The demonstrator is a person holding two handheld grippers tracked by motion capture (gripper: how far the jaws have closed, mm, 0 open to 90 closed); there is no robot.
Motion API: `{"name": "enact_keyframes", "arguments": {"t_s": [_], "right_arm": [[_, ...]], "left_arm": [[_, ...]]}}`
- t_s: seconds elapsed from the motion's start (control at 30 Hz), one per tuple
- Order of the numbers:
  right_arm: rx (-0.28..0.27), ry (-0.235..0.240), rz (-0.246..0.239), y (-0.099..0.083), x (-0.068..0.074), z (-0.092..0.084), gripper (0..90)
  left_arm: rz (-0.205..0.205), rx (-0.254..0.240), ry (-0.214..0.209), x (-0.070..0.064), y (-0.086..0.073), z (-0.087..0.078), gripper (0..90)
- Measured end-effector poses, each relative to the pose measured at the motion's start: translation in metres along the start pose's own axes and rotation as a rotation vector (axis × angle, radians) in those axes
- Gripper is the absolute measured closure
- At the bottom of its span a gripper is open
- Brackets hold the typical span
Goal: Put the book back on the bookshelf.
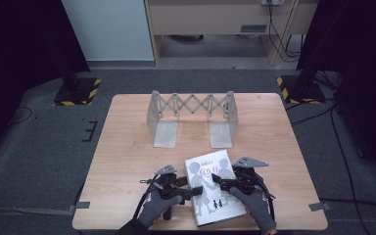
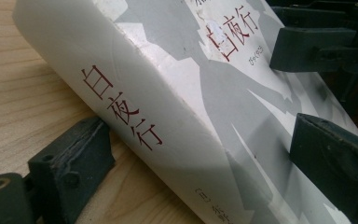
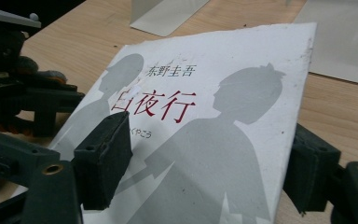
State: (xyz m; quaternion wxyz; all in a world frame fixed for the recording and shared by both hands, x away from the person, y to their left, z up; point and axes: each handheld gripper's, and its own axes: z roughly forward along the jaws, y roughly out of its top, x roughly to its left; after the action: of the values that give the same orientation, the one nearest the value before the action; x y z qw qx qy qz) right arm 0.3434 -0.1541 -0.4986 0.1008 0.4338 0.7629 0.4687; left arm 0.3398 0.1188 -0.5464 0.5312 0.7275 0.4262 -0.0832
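The thick white paperback book [image 1: 214, 187] with grey silhouettes lies at the light wooden table's [image 1: 127, 161] 6 o'clock edge. Both the left gripper [image 1: 194, 191] and right gripper [image 1: 216, 181] stand open astride it, gripping nothing. Closing off-centre could skid it off that edge.

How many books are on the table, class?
1: the white book lies flat near the table's front edge, between the two grippers. Nothing in view could hide another.
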Motion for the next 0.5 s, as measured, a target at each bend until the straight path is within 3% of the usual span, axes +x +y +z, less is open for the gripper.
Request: {"name": "enact_keyframes", "arguments": {"t_s": [0.3, 0.5], "right_arm": [[0.035, -0.044, 0.014, -0.008, -0.011, 0.005, 19.1], [0.038, -0.029, 0.054, -0.011, -0.016, 0.005, 15.2]], "left_arm": [[0.014, 0.007, 0.027, -0.002, 0.000, 0.000, 8.2], [0.014, 0.006, 0.026, -0.002, 0.001, 0.001, 8.2]]}}
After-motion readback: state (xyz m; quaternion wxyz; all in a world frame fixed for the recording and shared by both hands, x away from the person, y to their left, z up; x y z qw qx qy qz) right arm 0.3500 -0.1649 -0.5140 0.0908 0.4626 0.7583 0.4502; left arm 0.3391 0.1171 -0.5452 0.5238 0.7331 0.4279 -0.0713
